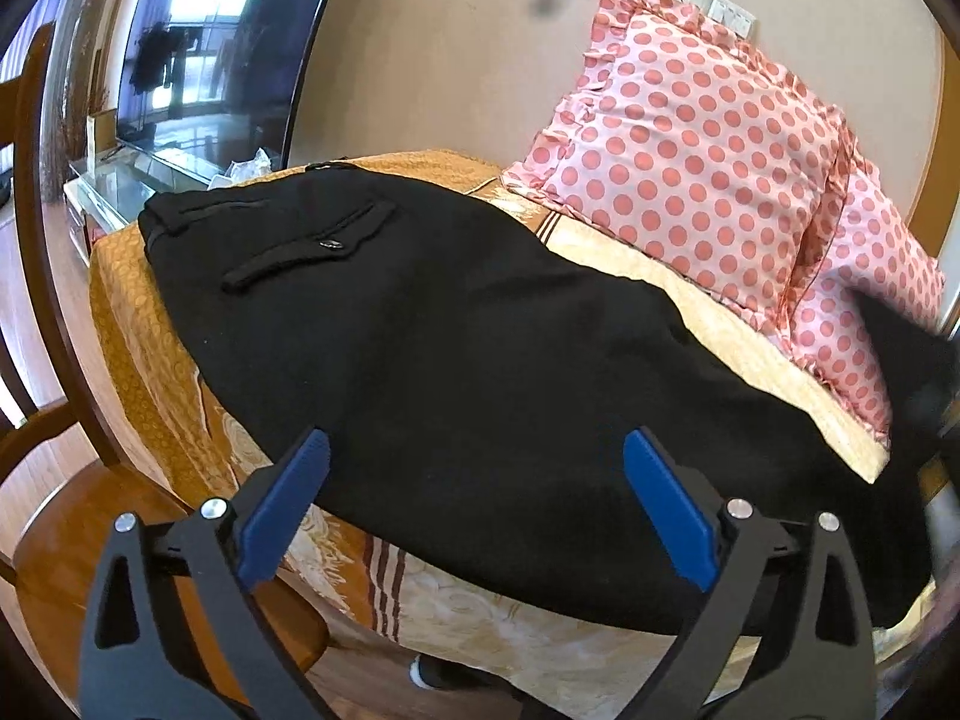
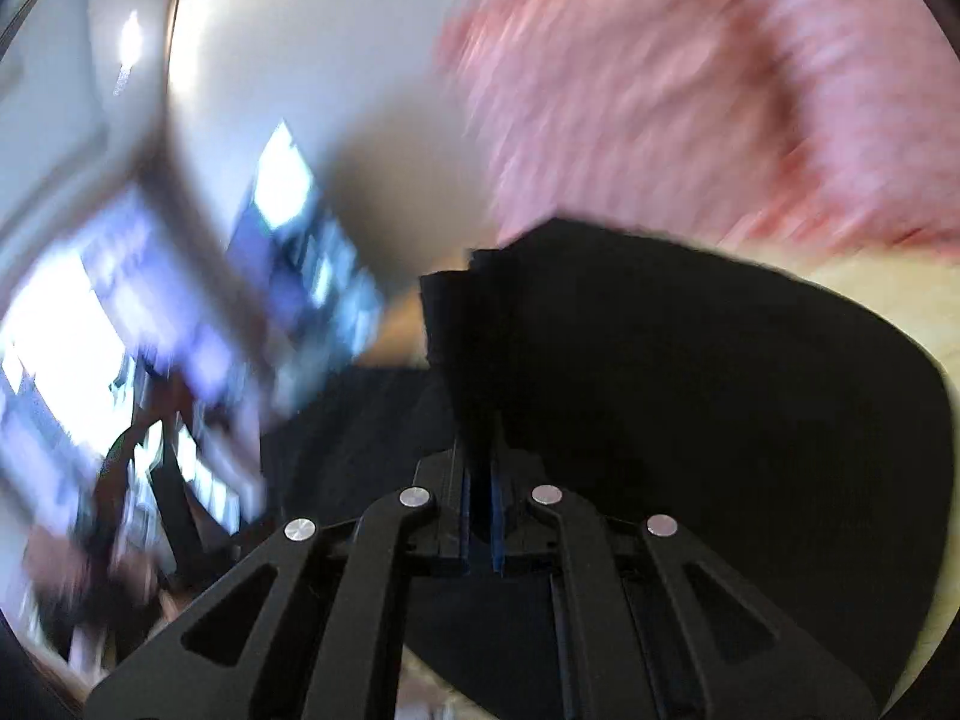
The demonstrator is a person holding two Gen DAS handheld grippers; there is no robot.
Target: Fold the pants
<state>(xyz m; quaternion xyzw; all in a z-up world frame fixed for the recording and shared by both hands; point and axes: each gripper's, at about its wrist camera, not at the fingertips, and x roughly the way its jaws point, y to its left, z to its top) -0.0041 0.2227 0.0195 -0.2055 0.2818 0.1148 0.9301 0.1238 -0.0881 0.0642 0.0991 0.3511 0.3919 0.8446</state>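
At the far left, beyond the bed (image 1: 138, 324), stand one wooden chair (image 1: 66, 480) and one television (image 1: 198, 54) on a glass stand. One pair of black pants (image 1: 456, 348) lies lengthwise across the bed's gold cover, waistband and two back pockets toward the television end, legs running toward the pillow end. The cloth looks like a thick, matte weave: soft and limp, likely fairly light, not slippery and not fragile, so it should drape and sag wherever it is not held, and a pinch through all its layers at an edge or corner ought to hold better than a grab in the middle. The left gripper (image 1: 477, 450) hovers over the near edge of the pants about midway along, its two blue fingers (image 1: 288, 504) spread wide and holding nothing. Two pink polka-dot pillows (image 1: 690, 138) lean against the wall behind the pants, one in front of the other. At the pillow end, the right gripper (image 2: 480, 468) has its fingers pressed nearly together on a bunched fold of the pants, which stands up out of the grip; this view is heavily blurred, so the exact part held, probably a leg end, cannot be told.
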